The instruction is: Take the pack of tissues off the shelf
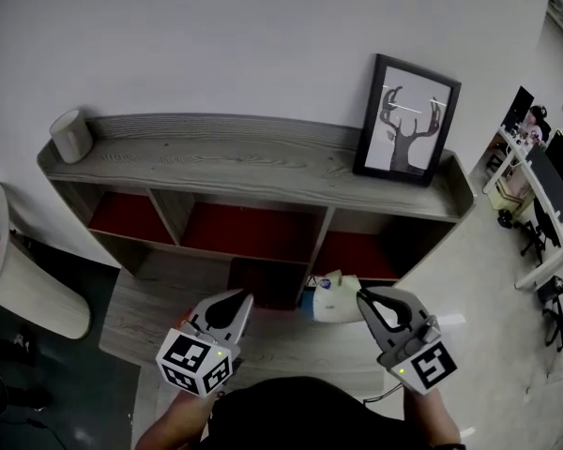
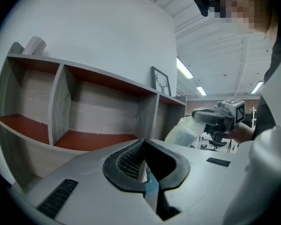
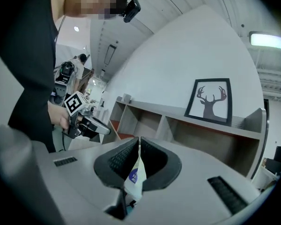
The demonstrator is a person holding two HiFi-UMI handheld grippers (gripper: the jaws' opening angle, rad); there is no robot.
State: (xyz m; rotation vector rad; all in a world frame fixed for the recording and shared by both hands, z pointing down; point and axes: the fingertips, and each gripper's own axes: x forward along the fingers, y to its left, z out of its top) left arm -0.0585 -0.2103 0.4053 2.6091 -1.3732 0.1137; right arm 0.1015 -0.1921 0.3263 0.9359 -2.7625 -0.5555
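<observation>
Pinching the pack of tissues [image 1: 333, 300] by its thin sealed edge with the right gripper [image 1: 361, 294], jaws drawn almost together on that edge. Holding the pack clear of the shelf [image 1: 263, 162], out in front of the lower right compartment [image 1: 357, 254] and touching no board. Letting the bulk of the pack hang off the gripper's tip toward the left, long axis running roughly sideways along the shelf front. Holding the left gripper [image 1: 236, 300] closed tight on nothing, near the pack's free end, with the pack lying between the two grippers. Judging the pack as already off the shelf, and the coming move as a draw back toward the body. Flagging the slim pinch as the risk, most of the weight sitting beyond the jaws.
</observation>
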